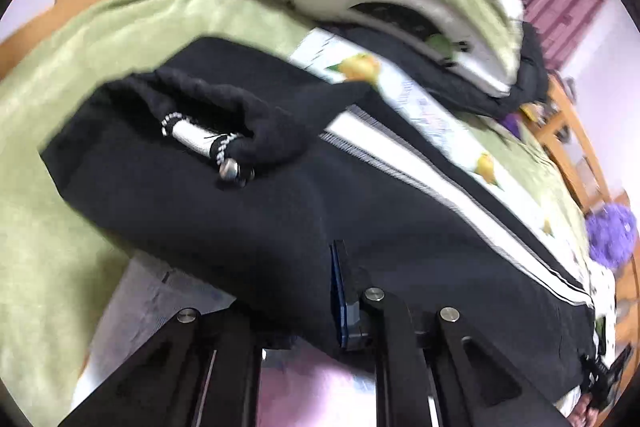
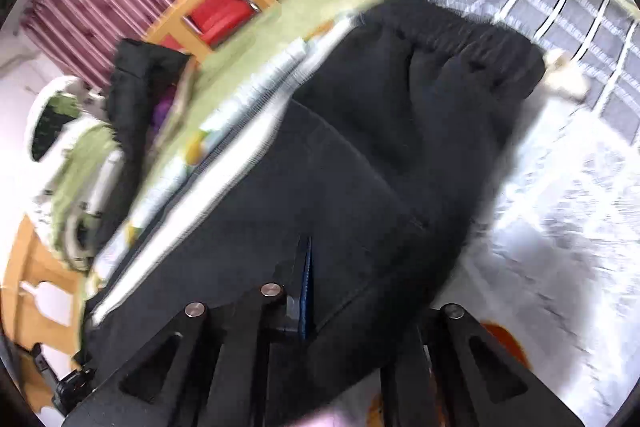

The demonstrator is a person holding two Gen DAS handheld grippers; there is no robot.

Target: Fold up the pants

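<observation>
Gripping black pants point(image 1: 248, 227) along one edge, two handheld grippers begin a fold on a bed spread with a green blanket point(image 1: 120, 27). Seen from its own wrist camera, the left gripper point(image 1: 340, 303) has its fingers closed tight on dark cloth; the right gripper point(image 2: 306, 291) is likewise pinched shut on a fold of the same garment. The pants lie lengthwise across the bed, a white side stripe point(image 1: 440, 195) running down the far edge and the drawstring point(image 1: 200, 141) resting by the gathered waistband point(image 2: 460, 39), beside a grey checked quilt point(image 2: 580, 39). Doing this step well likely means lifting both pinched points together, keeping the cloth taut between them, and carrying the near edge evenly over to the stripe so the legs stack without bunching.
</observation>
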